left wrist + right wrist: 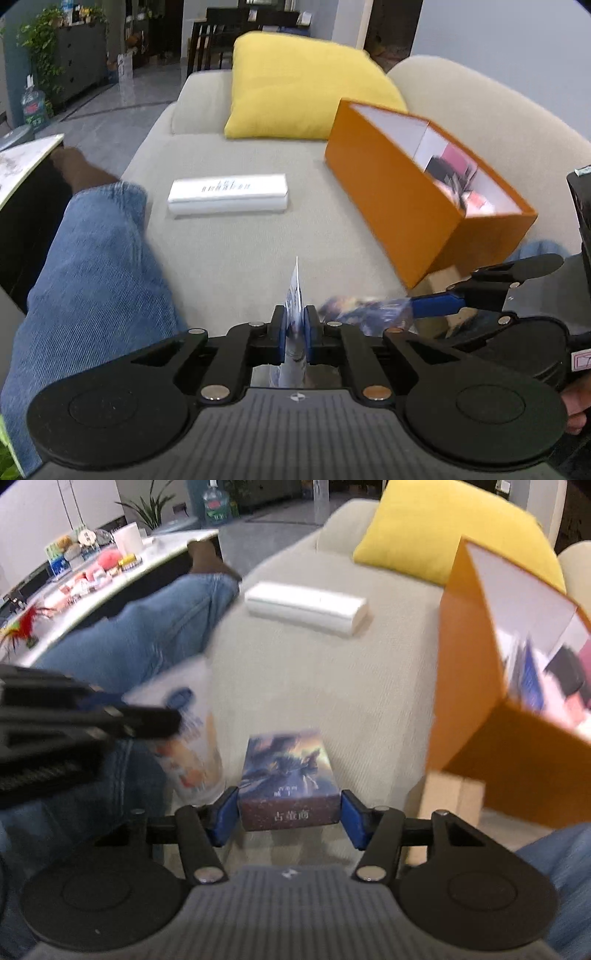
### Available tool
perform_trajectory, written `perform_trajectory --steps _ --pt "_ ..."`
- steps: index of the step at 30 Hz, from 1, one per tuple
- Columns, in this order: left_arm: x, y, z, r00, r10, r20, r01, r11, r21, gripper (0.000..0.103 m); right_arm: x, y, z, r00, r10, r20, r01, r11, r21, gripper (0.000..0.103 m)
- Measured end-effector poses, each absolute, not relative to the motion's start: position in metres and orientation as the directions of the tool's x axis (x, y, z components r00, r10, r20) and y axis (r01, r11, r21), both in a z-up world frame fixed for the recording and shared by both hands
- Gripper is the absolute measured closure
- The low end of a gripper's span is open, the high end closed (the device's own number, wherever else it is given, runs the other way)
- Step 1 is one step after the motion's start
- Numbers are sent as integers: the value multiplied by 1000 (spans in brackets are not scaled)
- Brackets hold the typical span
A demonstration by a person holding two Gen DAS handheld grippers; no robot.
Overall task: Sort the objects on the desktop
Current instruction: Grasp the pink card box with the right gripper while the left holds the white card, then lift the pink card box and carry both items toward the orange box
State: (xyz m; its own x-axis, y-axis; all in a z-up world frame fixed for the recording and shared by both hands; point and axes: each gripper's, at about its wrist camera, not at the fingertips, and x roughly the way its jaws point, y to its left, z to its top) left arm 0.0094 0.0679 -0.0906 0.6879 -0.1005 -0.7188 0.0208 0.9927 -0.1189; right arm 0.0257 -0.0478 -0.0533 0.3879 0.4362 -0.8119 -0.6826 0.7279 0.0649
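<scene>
- Now we are holding two things at once over the beige sofa. Our left gripper is pinching a thin printed packet edge-on, with the jaws almost fully together.
- Our right gripper is carrying a small box with a dark painted cover; the blue pads are standing at its two sides. The left pad looks touching; at the right pad we are seeing a thin gap, so we cannot tell how firm this grip is.
- The orange storage box is standing open just to the right, already with some items inside; we judge that it is the goal for both things.
- A white long box is lying further on the cushion, not yet sorted.
- Risks, as we are judging them: the small box could slip out if the pads are not pressing enough; the floppy packet could bend or catch on the orange wall; the two grippers are close together and could bump.
</scene>
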Motion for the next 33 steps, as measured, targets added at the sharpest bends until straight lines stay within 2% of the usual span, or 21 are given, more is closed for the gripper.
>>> perform_trajectory --steps 6,13,18,21,23,26,31,32,33 --pt "18 68 -96 694 -110 -711 9 989 -144 93 32 -44 -42 407 454 -793 -702 711 46 44" --pt "11 87 -99 700 -81 -709 -47 986 -158 93 35 -18 -40 350 453 -820 -815 579 -27 44" --pt "8 85 -103 688 -109 -717 -22 985 -171 93 27 -10 -44 354 456 -816 -827 561 -45 43" --pt "7 84 -103 688 -124 -716 -14 983 -184 92 27 -15 -47 359 452 -817 -797 604 -16 41" --pt "7 85 -103 688 -131 -714 -16 981 -196 92 27 -20 -48 378 438 -816 -765 645 -8 32" --pt "7 87 -105 687 -135 -714 -25 978 -208 92 29 -25 -50 377 427 -822 -726 688 24 28" --pt "7 93 -104 684 -142 -715 -51 969 -241 92 40 -35 -54 297 426 -855 -619 768 167 30" --pt "7 95 -104 682 -147 -716 -56 966 -252 92 41 -38 -56 277 437 -856 -596 777 204 32" --pt "7 96 -105 681 -151 -717 -59 964 -259 92 43 -41 -57 254 456 -853 -577 779 244 39"
